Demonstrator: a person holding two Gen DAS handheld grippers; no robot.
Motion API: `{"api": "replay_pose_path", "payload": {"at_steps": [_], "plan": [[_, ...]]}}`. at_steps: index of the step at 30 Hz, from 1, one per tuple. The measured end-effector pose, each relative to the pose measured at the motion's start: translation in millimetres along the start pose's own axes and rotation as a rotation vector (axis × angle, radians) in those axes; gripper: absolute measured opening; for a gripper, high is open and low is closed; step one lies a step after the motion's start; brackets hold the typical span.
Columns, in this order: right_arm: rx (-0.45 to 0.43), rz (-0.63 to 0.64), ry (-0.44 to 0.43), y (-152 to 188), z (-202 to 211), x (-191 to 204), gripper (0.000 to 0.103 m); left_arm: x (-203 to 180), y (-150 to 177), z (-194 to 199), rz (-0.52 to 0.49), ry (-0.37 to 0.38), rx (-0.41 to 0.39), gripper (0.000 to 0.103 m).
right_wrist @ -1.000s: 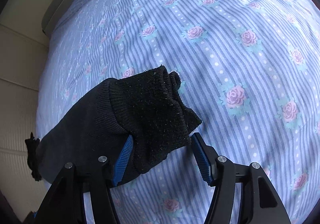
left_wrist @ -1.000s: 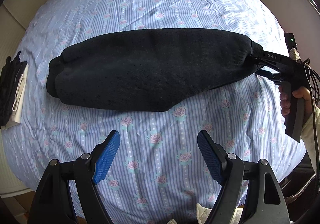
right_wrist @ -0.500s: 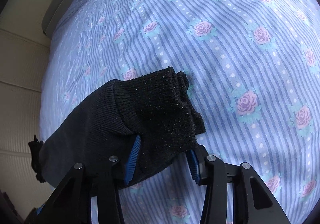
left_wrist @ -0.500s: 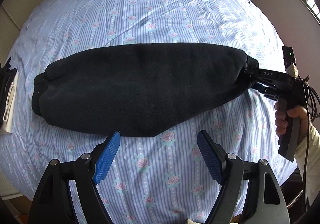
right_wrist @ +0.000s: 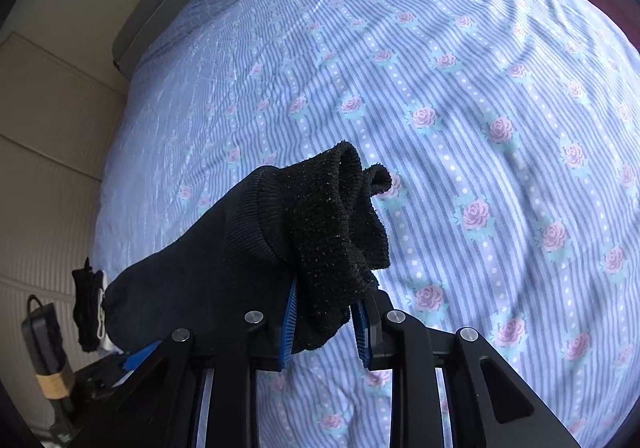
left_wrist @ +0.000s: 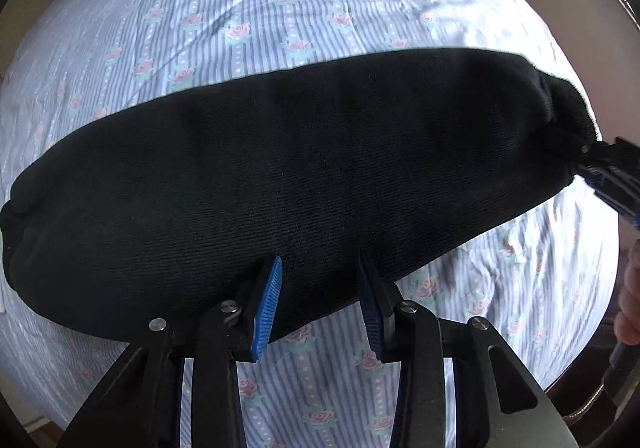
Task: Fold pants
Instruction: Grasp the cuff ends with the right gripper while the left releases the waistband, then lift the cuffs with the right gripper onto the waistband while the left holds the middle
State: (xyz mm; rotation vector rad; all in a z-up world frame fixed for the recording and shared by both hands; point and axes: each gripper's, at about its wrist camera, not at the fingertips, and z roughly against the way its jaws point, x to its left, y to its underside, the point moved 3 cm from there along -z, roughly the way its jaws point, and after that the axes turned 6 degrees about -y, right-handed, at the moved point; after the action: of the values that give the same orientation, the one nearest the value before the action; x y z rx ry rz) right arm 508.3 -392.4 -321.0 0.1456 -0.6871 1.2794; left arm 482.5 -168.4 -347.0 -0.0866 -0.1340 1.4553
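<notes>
The black pants (left_wrist: 304, 175) lie as a long folded strip across the flowered bedsheet (left_wrist: 280, 7). My left gripper (left_wrist: 320, 288) is open, its blue-padded fingers (left_wrist: 266, 308) astride the strip's near edge at mid-length. My right gripper (right_wrist: 326, 314) is shut on the ribbed cuff end of the pants (right_wrist: 332, 224) and holds it up off the sheet; it also shows at the right edge of the left wrist view (left_wrist: 608, 179).
The striped rose-print bedsheet (right_wrist: 460, 107) covers the whole bed. A small dark item with white trim (right_wrist: 90, 304) lies at the bed's left edge. A black device (right_wrist: 44, 348) stands beside the bed near the beige wall.
My left gripper moved forward until its fingers reached the pants' near edge and narrowed somewhat. My right gripper closed on the cuff end and lifted it.
</notes>
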Motion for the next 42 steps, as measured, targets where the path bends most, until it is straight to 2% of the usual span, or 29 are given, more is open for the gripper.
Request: {"api": "replay_pose_path", "payload": {"at_steps": [5,9,11,15,18,22,27,31,35,42], "plan": [[-0.003,-0.033,-0.029,6.2,5.1,-1.1,0.024,-3.7,-2.2,-19.2,-0.014,-0.038,0.051,0.038],[-0.005,-0.040,-0.027,11.1,9.8,2.6,0.024,-5.0,-8.5,-5.0,-0.029,-0.053,0.066,0.037],[-0.013,-0.037,-0.021,9.8,16.6,5.8,0.024,4.2,-8.4,22.1,0.021,-0.009,0.009,0.037],[-0.039,-0.012,-0.028,10.2,35.8,22.8,0.024,39.2,6.6,83.2,0.150,-0.018,-0.106,0.044],[-0.061,0.073,0.004,13.9,47.5,50.4,0.024,68.8,21.6,119.1,0.221,-0.067,-0.141,0.047],[-0.080,0.166,0.025,24.9,64.8,92.0,0.024,108.8,47.1,165.2,0.285,-0.048,-0.206,0.055],[-0.102,0.271,0.007,37.4,86.3,147.8,0.022,142.3,91.7,212.4,0.348,-0.062,-0.304,0.055],[-0.131,0.381,0.025,49.3,92.0,194.7,0.021,170.2,123.7,227.5,0.372,-0.052,-0.343,0.055],[-0.152,0.468,0.045,66.6,86.9,242.7,0.019,197.0,147.2,237.9,0.348,-0.053,-0.360,0.055],[-0.147,0.610,0.130,107.1,44.7,320.5,0.018,258.5,168.1,234.6,0.314,-0.020,-0.360,0.055]]}}
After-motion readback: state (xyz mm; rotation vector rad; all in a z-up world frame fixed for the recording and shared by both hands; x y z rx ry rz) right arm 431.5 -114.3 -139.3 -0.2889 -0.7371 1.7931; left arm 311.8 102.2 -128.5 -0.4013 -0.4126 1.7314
